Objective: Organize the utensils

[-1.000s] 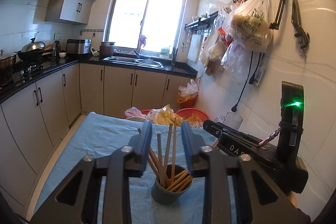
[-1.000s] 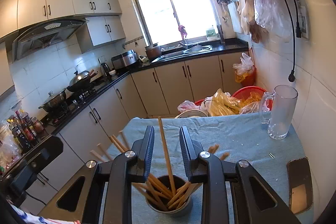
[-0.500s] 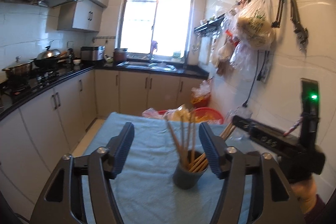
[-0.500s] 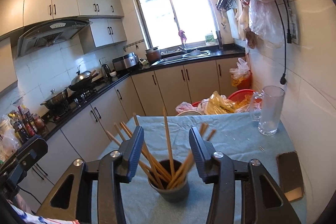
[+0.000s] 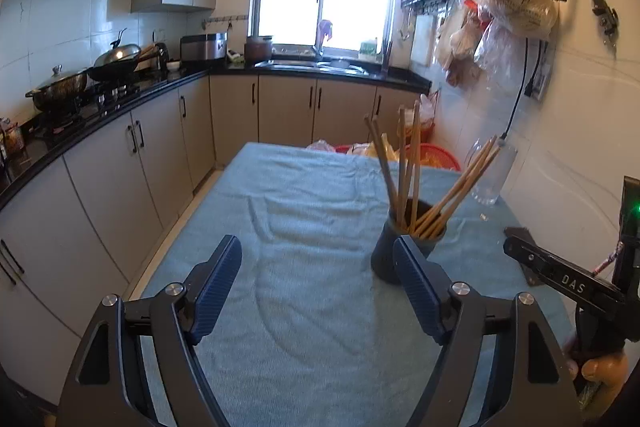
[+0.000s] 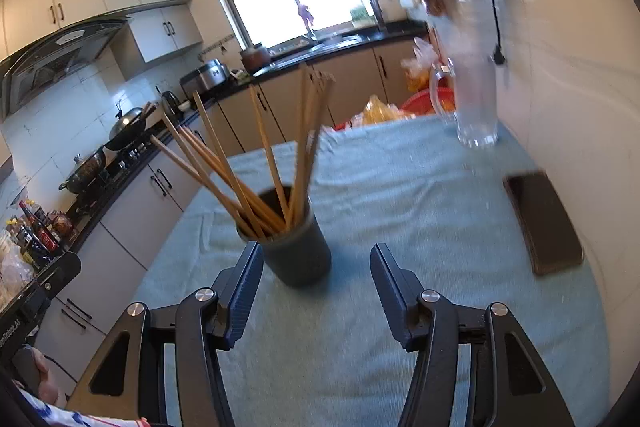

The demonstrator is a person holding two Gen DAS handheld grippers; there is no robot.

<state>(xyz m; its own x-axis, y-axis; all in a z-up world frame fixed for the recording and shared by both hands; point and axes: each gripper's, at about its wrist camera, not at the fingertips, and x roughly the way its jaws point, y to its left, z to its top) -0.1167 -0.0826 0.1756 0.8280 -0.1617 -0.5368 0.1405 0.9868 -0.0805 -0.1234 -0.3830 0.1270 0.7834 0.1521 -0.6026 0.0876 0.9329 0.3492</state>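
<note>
Standing upright on the cloth-covered surface: dark cup, filled with wooden chopsticks fanning out above its rim. Seen from the left wrist, just beyond the right finger of the left tool, touching neither finger; fingers spread wide, nothing between them but bare cloth. Seen from the right wrist, just ahead of the left finger of the right tool, partly inside the gap, apparently not gripped; fingers likewise held wide and empty. Chopsticks leaning in two bunches, some toward the kitchen counters, others nearly upright. Farther ahead and to the right of the right tool, near the wall: clear glass mug, blurred in the right wrist view. Closer in on that same side, lying flat on the cloth: dark phone. Beyond the far edge of the surface: red basket with yellow bags. Showing at the right edge of the left wrist view: body of the right tool with a green light, held in a hand.
</note>
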